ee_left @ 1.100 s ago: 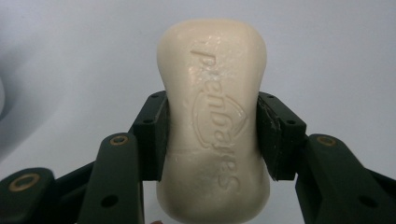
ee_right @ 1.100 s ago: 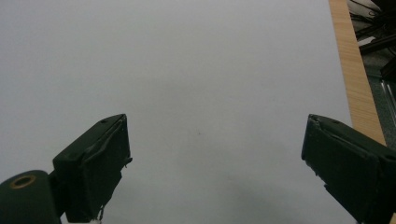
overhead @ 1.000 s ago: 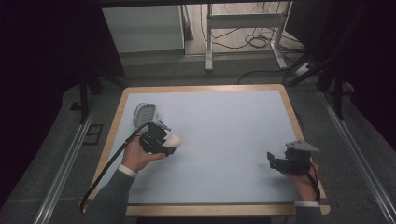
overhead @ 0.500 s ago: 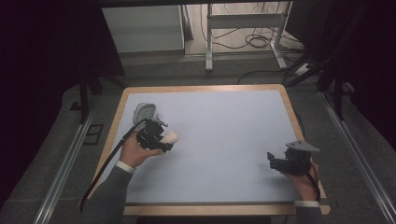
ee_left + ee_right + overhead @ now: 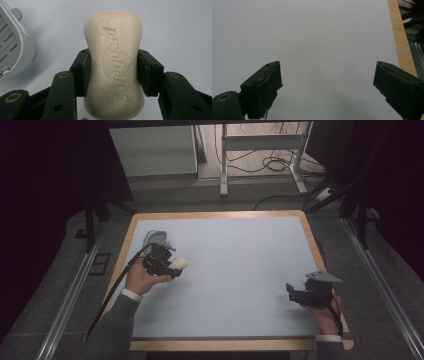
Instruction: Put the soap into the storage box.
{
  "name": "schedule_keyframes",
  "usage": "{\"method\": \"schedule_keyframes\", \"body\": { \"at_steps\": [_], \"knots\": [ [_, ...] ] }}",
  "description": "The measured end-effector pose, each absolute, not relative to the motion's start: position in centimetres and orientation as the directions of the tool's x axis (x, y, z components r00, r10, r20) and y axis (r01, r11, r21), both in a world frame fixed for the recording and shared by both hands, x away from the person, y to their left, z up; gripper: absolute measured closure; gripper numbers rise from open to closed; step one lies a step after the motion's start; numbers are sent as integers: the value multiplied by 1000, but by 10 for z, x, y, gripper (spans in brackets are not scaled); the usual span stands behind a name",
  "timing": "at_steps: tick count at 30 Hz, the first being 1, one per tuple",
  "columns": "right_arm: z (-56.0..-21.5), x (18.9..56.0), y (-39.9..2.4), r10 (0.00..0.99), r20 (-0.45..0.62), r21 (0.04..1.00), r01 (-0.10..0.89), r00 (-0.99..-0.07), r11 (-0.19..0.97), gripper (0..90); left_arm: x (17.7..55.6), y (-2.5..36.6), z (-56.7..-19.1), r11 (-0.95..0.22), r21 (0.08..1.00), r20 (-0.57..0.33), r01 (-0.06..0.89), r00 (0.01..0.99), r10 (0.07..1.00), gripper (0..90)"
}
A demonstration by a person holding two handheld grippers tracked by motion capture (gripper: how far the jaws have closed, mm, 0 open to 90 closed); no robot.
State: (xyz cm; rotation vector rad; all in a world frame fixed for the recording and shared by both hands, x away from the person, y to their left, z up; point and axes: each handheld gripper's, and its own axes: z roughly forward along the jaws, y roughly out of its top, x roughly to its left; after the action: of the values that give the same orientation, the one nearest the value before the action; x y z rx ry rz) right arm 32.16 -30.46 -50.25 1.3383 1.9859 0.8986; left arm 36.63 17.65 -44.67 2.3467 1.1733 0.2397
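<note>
Fingers (image 5: pixel 81 72) of the left gripper (image 5: pixel 113 72) clamp the soap bar (image 5: pixel 114 62) at mid-length, just beside the soap dish (image 5: pixel 15 50). Right gripper (image 5: pixel 327 87) stands open, well apart from the dish.

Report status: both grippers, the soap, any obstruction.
Left gripper shut on soap bar. Right gripper open, empty. Soap dish beside left gripper; nothing blocking.
</note>
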Motion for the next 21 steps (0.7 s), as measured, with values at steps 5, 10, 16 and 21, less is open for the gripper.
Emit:
{"method": "schedule_keyframes", "body": {
  "at_steps": [5, 10, 16, 21],
  "knots": [
    [-503, 322, -305, 939, -92, 788, 552, -331, 273, 78, 372, 181, -444, -490, 509, -61, 707, 598, 799, 495],
    [-504, 322, -304, 939, -95, 786, 554, -330, 275, 79, 377, 183, -443, -486, 507, -54, 712, 589, 806, 495],
    [-504, 322, -304, 938, -89, 787, 553, -335, 272, 80, 383, 187, -438, -472, 517, -49, 714, 575, 816, 495],
    [-504, 322, -303, 937, -91, 788, 551, -336, 275, 81, 389, 190, -435, -463, 517, -47, 720, 564, 825, 495]
  ]
}}
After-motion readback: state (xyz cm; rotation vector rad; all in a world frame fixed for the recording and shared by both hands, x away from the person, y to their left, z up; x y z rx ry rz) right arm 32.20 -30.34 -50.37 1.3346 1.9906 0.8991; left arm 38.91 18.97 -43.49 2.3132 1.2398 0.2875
